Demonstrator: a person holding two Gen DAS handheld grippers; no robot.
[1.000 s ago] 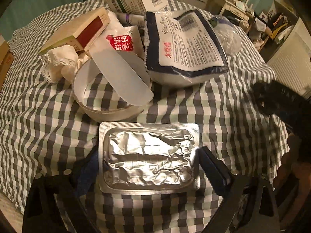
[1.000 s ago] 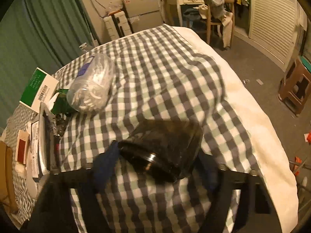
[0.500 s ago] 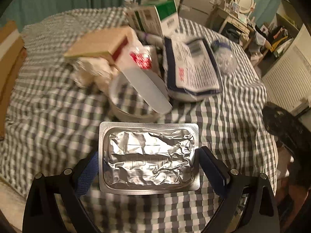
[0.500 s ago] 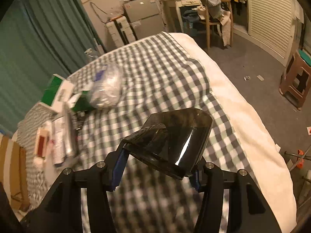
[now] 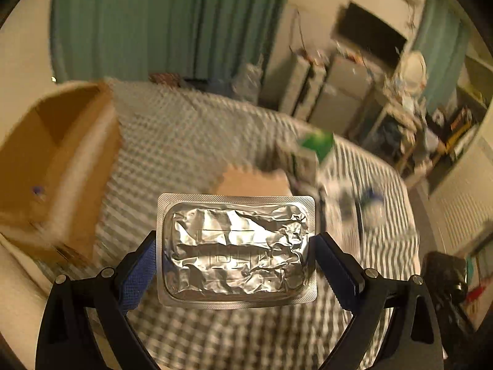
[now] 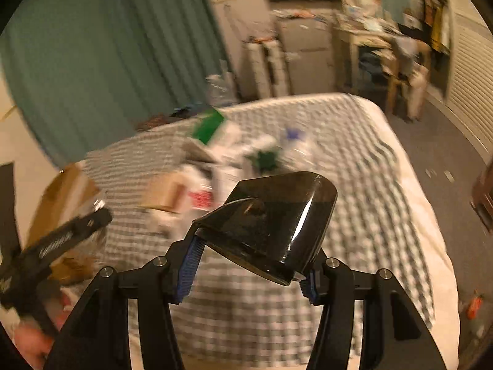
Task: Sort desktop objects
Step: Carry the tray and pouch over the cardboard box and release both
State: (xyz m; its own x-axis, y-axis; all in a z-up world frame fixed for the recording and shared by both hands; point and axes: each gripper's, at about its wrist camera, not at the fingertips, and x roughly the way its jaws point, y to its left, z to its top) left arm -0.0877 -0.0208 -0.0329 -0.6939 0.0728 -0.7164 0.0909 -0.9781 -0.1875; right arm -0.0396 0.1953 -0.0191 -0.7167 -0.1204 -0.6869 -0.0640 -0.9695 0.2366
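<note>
Both wrist views angled down, shared checked bed (image 5: 191,141).

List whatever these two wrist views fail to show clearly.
- Left wrist: pile behind the foil blister pack is motion-blurred; box labels unreadable.
- Left wrist: cardboard box is smeared; contents not visible.
- Right wrist: dark plastic piece hides the checked cloth behind it.
- Right wrist: left gripper is blurred and cut off by the edge.
</note>
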